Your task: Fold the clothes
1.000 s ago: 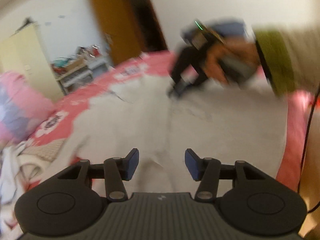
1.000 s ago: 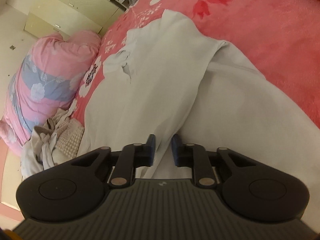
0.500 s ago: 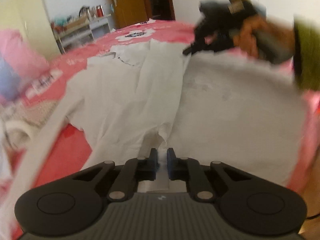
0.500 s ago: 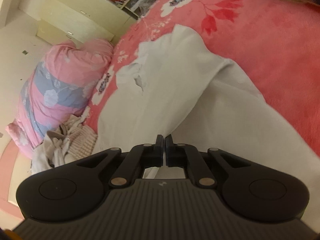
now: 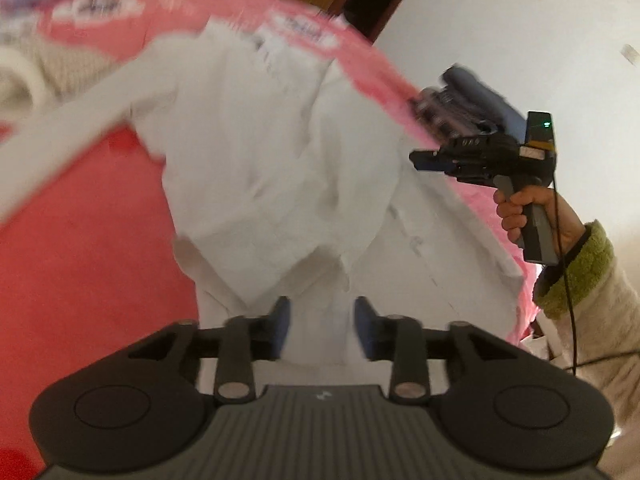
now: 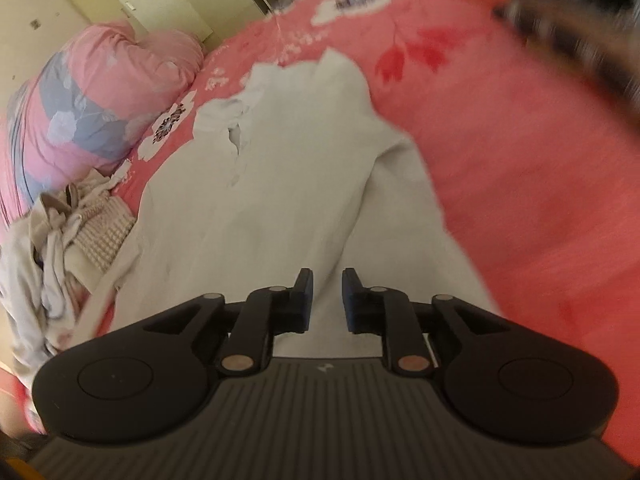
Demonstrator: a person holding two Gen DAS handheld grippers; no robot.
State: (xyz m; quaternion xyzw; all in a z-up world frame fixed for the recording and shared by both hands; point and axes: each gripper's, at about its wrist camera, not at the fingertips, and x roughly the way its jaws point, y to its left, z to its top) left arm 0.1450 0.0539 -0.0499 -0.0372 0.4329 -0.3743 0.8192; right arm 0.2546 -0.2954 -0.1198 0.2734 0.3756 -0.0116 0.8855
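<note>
From the left wrist, your left gripper [image 5: 322, 330] is spreading its jaws around a raised fold of the white shirt [image 5: 280, 168] on the red bedspread [image 5: 80, 240] — likely letting it settle — while from the right wrist your right gripper [image 6: 326, 300] is opening above the hem, pads off the cloth.

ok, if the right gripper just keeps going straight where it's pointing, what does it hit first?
Most likely the white shirt. The right gripper points down at it, its jaws opening with only that cloth showing in the gap, spread over the red bedspread. Depth is hard to judge, but nothing else lies ahead.
</note>
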